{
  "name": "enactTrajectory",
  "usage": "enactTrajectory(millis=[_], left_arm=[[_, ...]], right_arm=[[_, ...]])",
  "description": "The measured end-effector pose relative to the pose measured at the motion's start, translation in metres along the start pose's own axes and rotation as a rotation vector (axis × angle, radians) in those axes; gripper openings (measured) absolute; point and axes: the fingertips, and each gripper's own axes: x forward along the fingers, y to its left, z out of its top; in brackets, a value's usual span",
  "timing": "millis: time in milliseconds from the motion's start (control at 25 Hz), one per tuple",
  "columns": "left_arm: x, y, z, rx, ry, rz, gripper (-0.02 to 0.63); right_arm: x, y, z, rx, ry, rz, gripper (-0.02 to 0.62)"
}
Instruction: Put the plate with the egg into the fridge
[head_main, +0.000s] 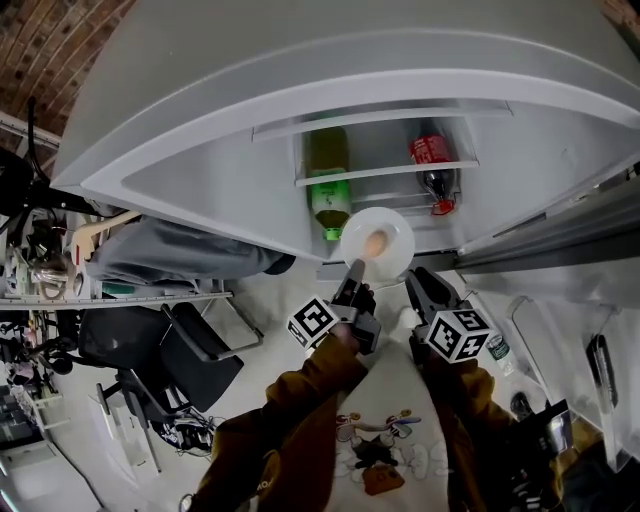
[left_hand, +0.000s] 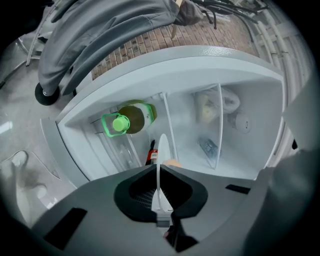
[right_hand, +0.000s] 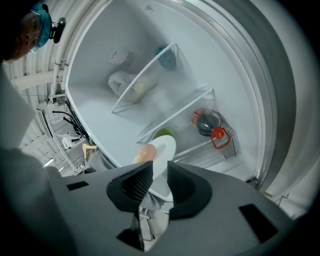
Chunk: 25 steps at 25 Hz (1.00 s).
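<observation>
White plate (head_main: 392, 226) with the egg (head_main: 375, 243) is hovering before the open fridge (head_main: 200, 180), the left gripper (head_main: 355, 270) clamping its rim; the right gripper (head_main: 421, 282) is hanging just beside, jaws apart, empty. Carrying-in seems to be under way; next it is likely needing level travel inside

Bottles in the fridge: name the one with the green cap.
The yellowish-green bottle, left in the head view; the dark bottle beside it has a red cap and label.

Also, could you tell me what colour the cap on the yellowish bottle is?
Bright green; the cap shows best in the left gripper view.
</observation>
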Motion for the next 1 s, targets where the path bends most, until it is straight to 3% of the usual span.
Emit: enactTrajectory(millis=[200,280,360,1000], left_arm=[[0.009,0.003,-0.004,-0.012,0.002,-0.005,0.015],[0.011,0.009,-0.003,-0.007,0.002,0.016,0.015],[0.015,0.012,-0.004,-0.009,0.003,0.027,0.015],[0.048,0.035,0.001,-0.062,-0.080,0.077,0.015]], right_arm=[[0.009,0.000,0.006,-0.058,-0.018,-0.007,0.090],[0.013,-0.003,0.007,-0.075,-0.033,-0.024,0.024],[0.013,-0.006,0.010,-0.096,-0.040,-0.038,0.006],[0.029,-0.019,0.014,-0.149,-0.042,-0.073,0.006]])
